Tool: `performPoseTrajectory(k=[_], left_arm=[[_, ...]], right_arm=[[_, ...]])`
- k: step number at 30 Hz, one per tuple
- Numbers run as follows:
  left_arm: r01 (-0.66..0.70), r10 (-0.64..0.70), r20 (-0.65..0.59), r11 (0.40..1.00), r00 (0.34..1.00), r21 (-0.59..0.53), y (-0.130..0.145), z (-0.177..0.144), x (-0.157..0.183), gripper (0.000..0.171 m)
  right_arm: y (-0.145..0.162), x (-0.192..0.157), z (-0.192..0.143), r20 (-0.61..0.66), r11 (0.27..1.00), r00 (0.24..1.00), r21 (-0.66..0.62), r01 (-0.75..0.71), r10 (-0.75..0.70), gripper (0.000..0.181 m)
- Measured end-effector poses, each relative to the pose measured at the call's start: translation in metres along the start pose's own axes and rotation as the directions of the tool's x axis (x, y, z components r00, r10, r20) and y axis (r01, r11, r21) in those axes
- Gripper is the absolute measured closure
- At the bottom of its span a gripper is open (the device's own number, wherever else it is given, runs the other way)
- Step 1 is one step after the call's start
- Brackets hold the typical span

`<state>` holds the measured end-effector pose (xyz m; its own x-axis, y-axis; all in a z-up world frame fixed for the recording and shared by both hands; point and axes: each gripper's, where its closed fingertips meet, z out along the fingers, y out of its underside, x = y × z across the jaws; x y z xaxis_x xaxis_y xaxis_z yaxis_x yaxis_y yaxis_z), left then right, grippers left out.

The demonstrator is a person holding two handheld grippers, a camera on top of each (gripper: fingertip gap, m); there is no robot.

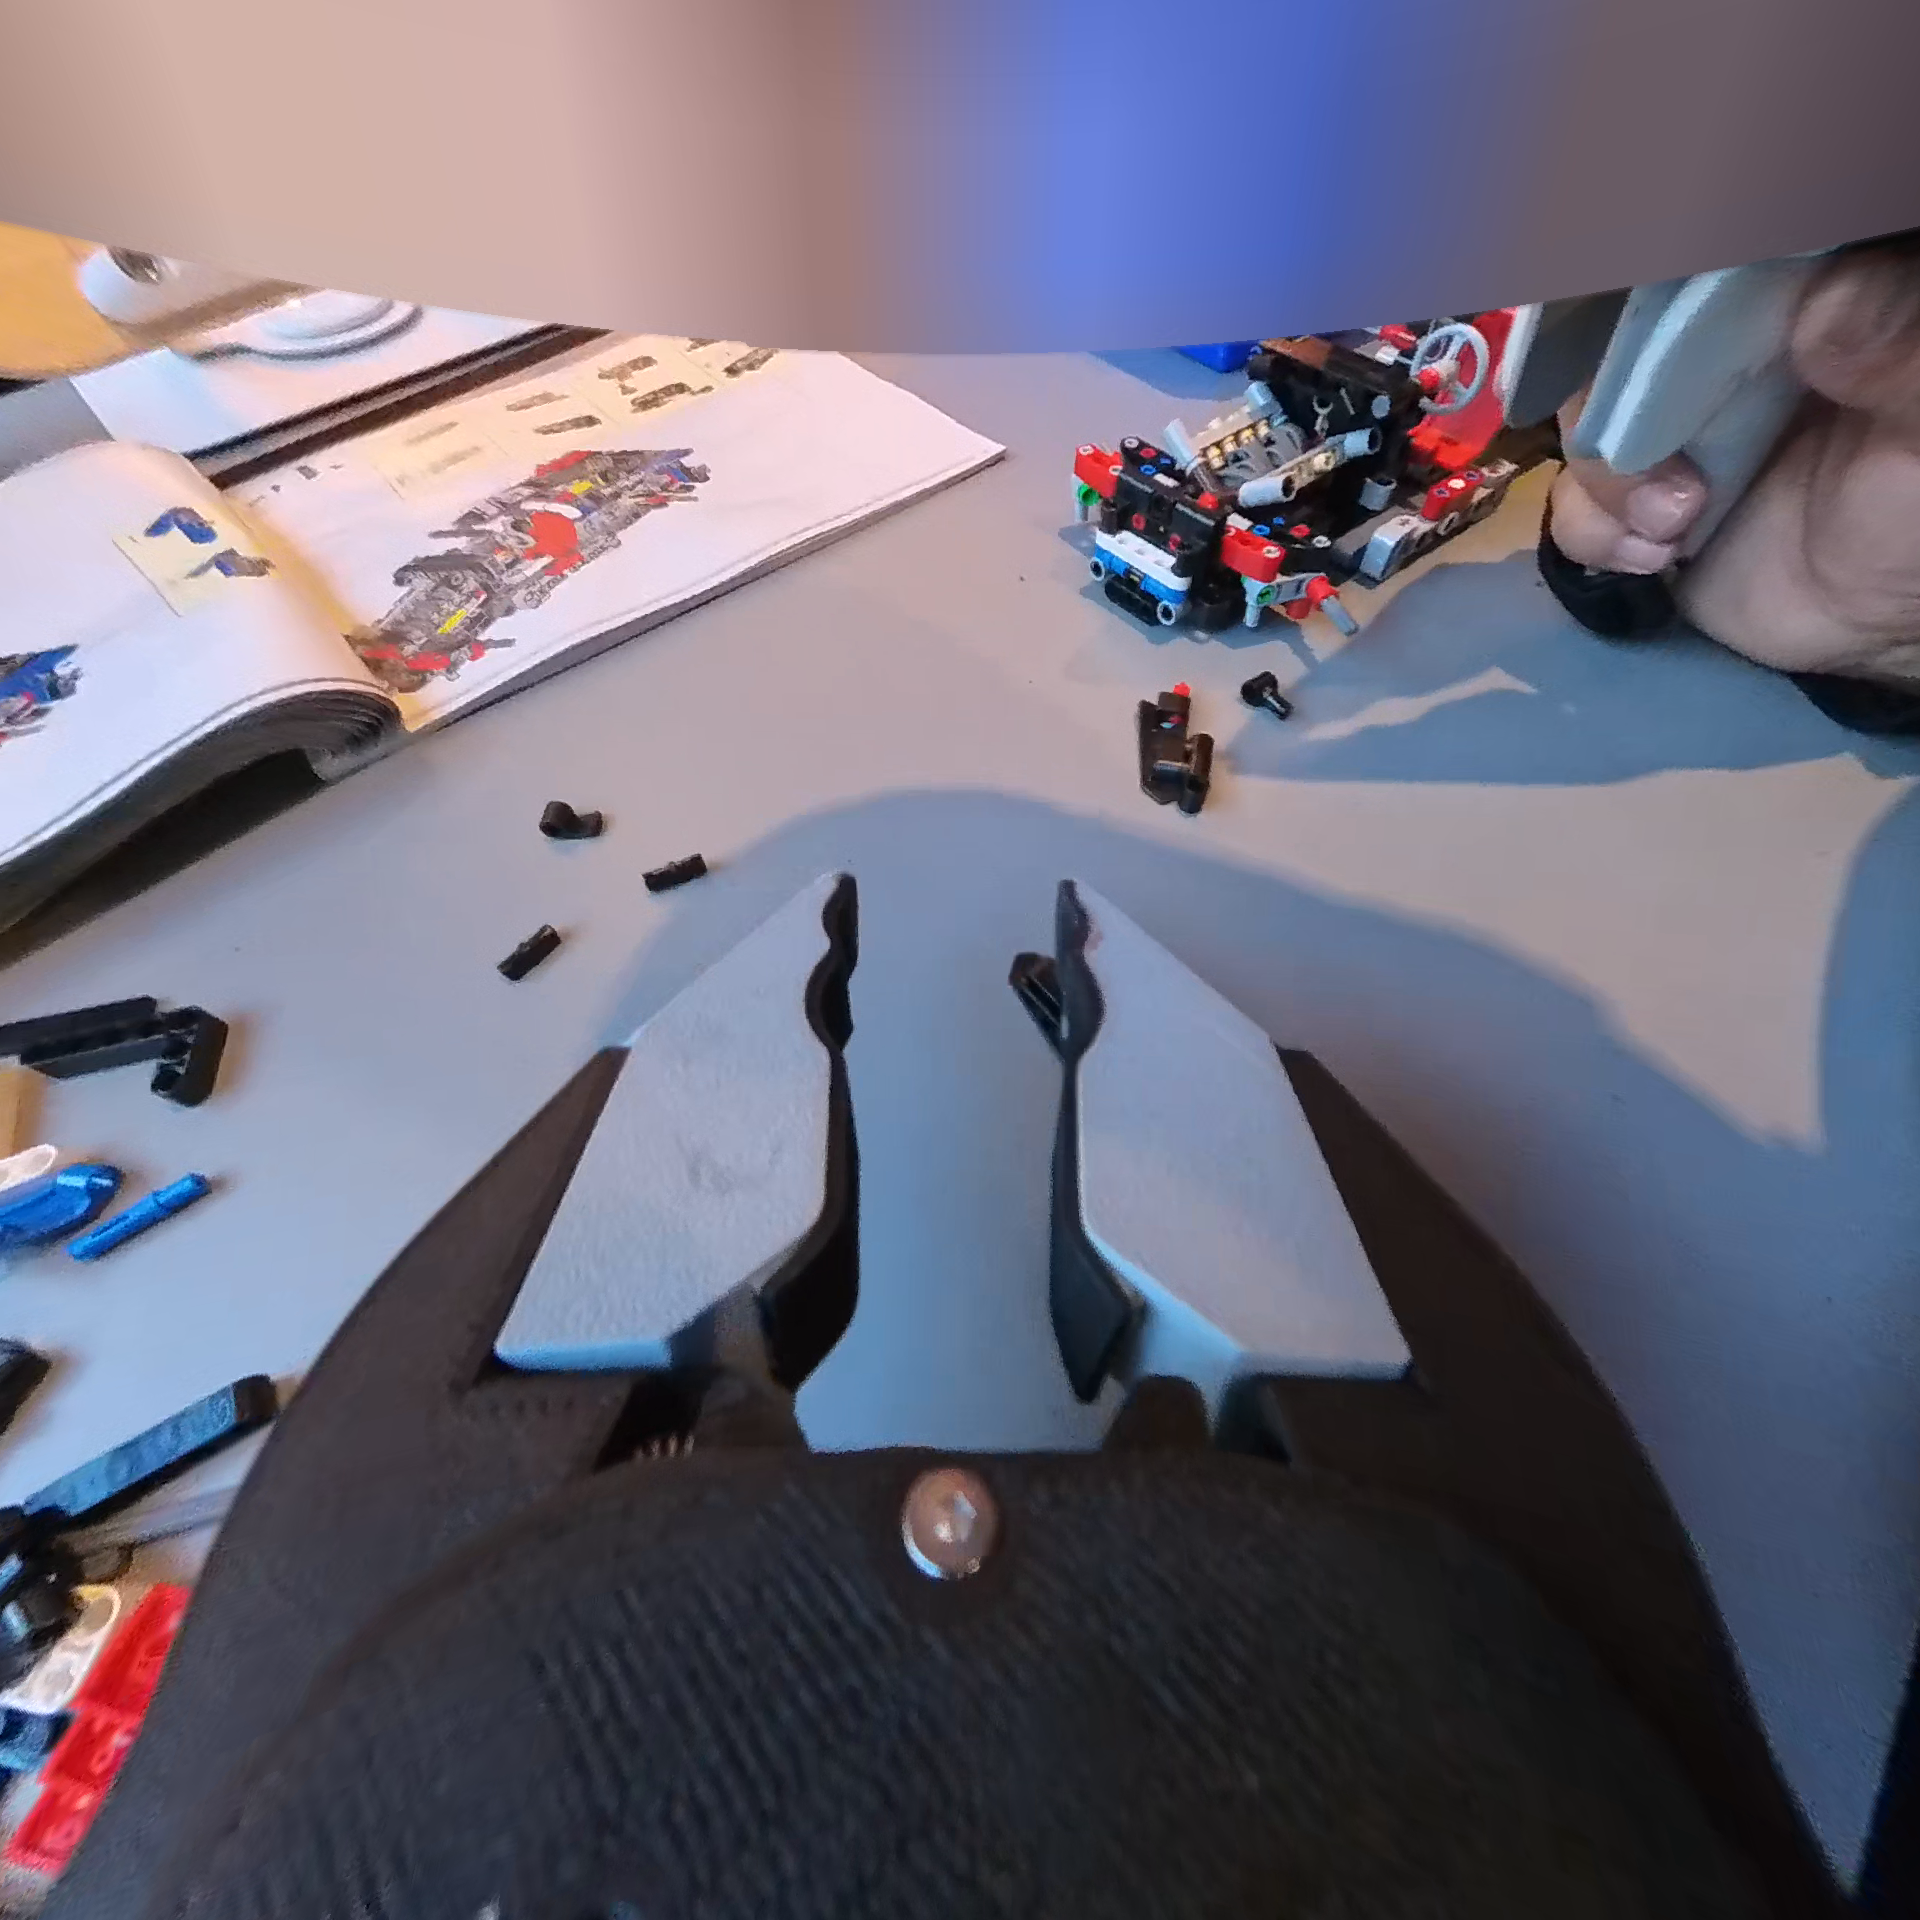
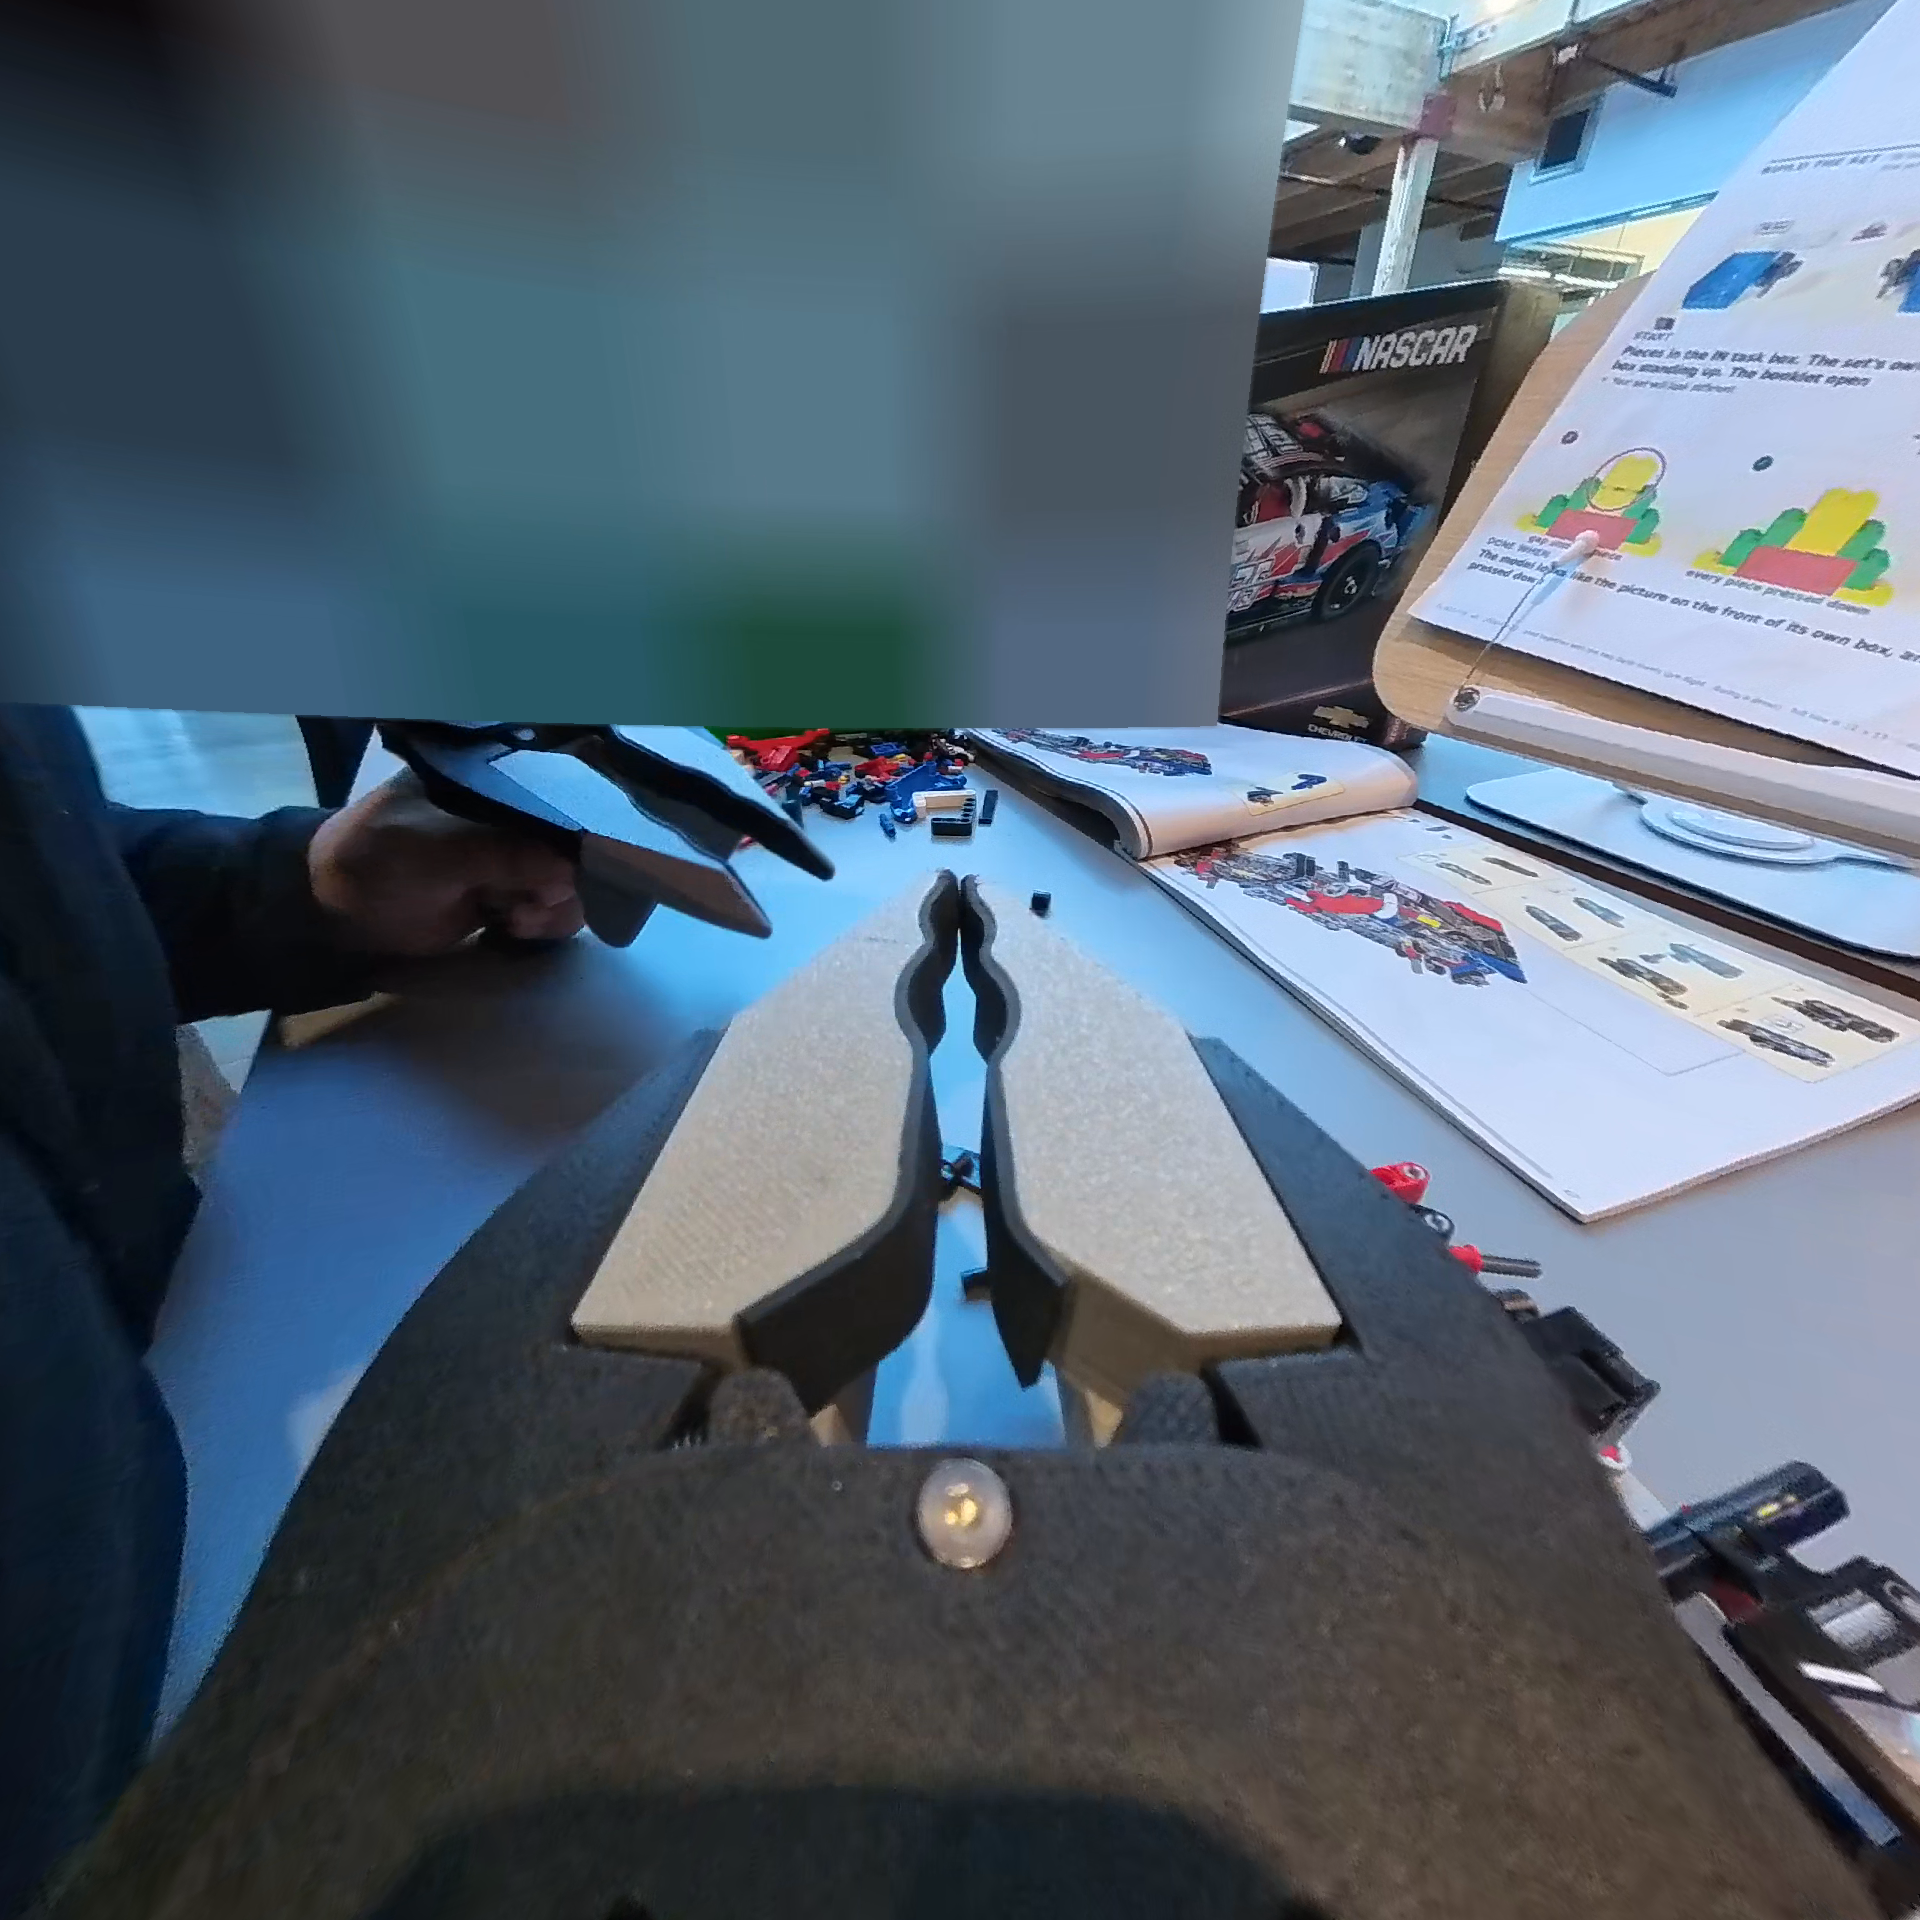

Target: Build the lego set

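My left gripper [image 1: 956,904] is open above the grey table [image 1: 935,675]. A small black piece [image 1: 1032,987] sits against the inside of its right finger; I cannot tell whether it rests on the table. The partly built car model [image 1: 1288,488] stands ahead to the right, with a small black assembly [image 1: 1174,748] and a black pin [image 1: 1265,694] in front of it. My right gripper [image 2: 958,888] is shut with nothing visible between its tips. It also shows in the left wrist view [image 1: 1704,416], held in a hand beside the model. The left gripper [image 2: 623,821] shows in the right wrist view.
The open instruction booklet [image 1: 520,520] lies at the left [image 2: 1455,935]. Small black pieces [image 1: 673,871] and a black angled beam [image 1: 125,1044] lie near it, with a blue pin [image 1: 140,1216]. A pile of loose pieces [image 2: 862,779], the set's box [image 2: 1340,520] and a sheet on a stand [image 2: 1714,416] are farther off. My right fingertips sit around 15 centimeters from my left ones. The small black piece [image 1: 1032,987] lies some 5 centimeters from my left tips, 15 centimeters from my right tips. The right tips stand about 11 centimeters off the black pin [image 1: 1265,694].
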<state>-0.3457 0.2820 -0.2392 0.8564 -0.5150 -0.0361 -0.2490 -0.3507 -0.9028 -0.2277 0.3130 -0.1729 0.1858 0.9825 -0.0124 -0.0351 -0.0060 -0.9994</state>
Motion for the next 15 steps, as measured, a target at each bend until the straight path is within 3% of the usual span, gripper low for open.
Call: performPoseTrajectory(k=[10, 15], left_arm=[[-0.019, 0.014, 0.090, 0.998, 0.996, 0.055, 0.000, -0.022, 0.011, 0.137], [0.019, -0.043, 0.134, 0.984, 0.990, 0.179, -0.006, -0.053, 0.007, 0.133]], right_arm=[[0.003, -0.010, 0.001, 0.012, 0.998, 0.998, -0.029, 0.056, -0.055, 0.181], [0.016, -0.016, 0.010, 0.000, 0.983, 0.989, -0.110, 0.148, -0.149, 0.181]])
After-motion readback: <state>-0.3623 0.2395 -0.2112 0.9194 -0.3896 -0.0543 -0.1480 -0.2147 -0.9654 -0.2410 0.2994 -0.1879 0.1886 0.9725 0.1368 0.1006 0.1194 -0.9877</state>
